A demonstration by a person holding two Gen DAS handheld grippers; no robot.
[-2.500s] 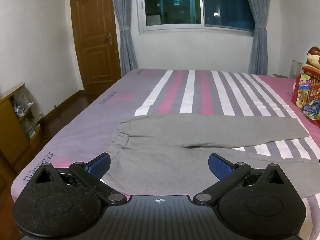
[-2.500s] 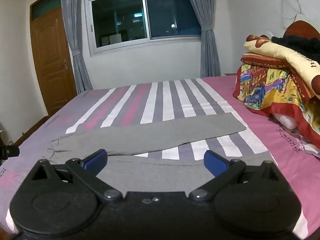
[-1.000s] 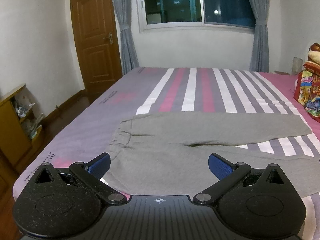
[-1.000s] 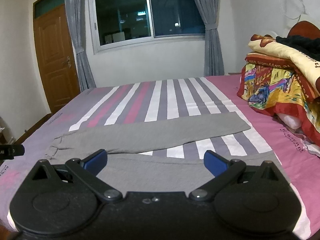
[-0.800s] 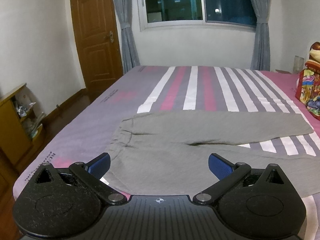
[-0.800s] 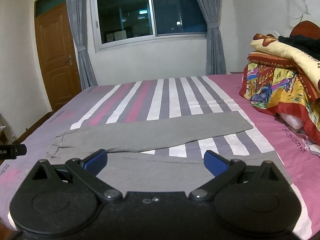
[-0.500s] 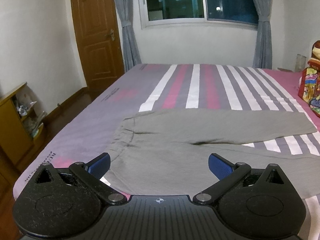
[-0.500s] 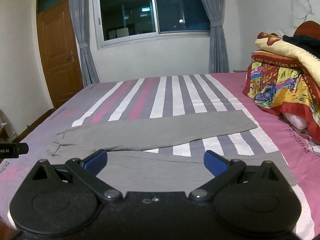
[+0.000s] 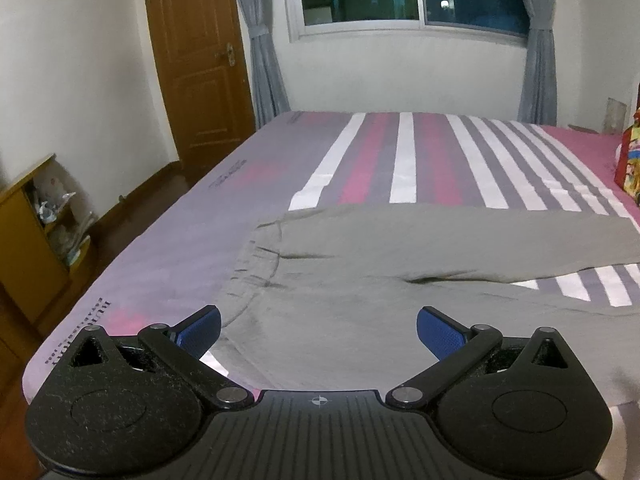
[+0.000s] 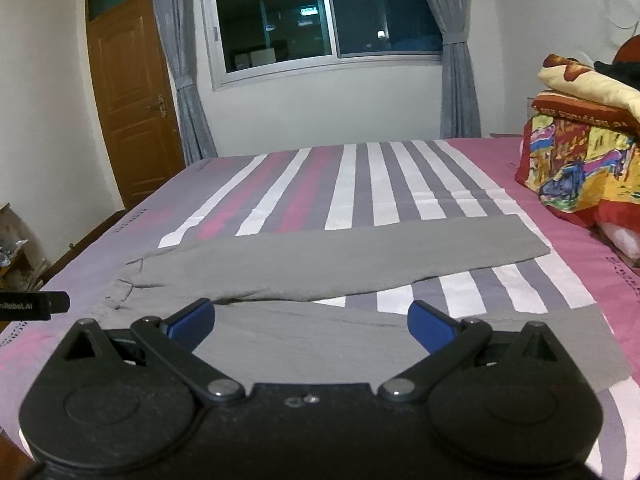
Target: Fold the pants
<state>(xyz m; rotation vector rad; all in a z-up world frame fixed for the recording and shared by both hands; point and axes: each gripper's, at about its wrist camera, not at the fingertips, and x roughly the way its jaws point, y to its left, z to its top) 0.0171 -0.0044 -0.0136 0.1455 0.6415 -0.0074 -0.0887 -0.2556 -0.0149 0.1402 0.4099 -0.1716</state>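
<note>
Nearest, the left gripper (image 9: 319, 330) hangs over the near edge of a bed, its blue-padded fingers (image 9: 199, 330) spread wide with nothing between them. It points at the waist end of a pair of grey sweatpants (image 9: 360, 292). The right gripper (image 10: 311, 326) hangs further along toward the leg ends, its fingers (image 10: 430, 327) just as wide apart and equally empty.

The sweatpants lie flat on the striped bedsheet (image 9: 400, 168), waistband (image 9: 250, 264) toward the door side, the two legs running off toward the pink side and splitting in a narrow V. The far leg (image 10: 360, 260) ends in a straight cuff edge; the near leg (image 10: 360, 344) runs close under the right gripper.

The cloth looks soft, light and limp, likely a knit jersey. It would probably sag and drag against the sheet when lifted, so a pinch at the gathered waistband corner and another at a cuff seem the surest holds. A single layer may slip from the pads.

Beyond, a heap of patterned quilts (image 10: 580, 168) sits at the far right, then a wooden door (image 9: 196, 64) and a dark curtained window (image 10: 328, 16).

The sweatpants' nearest edge is hidden behind both gripper bodies. The near leg's cuff is partly covered, and the left view cuts off both legs.
</note>
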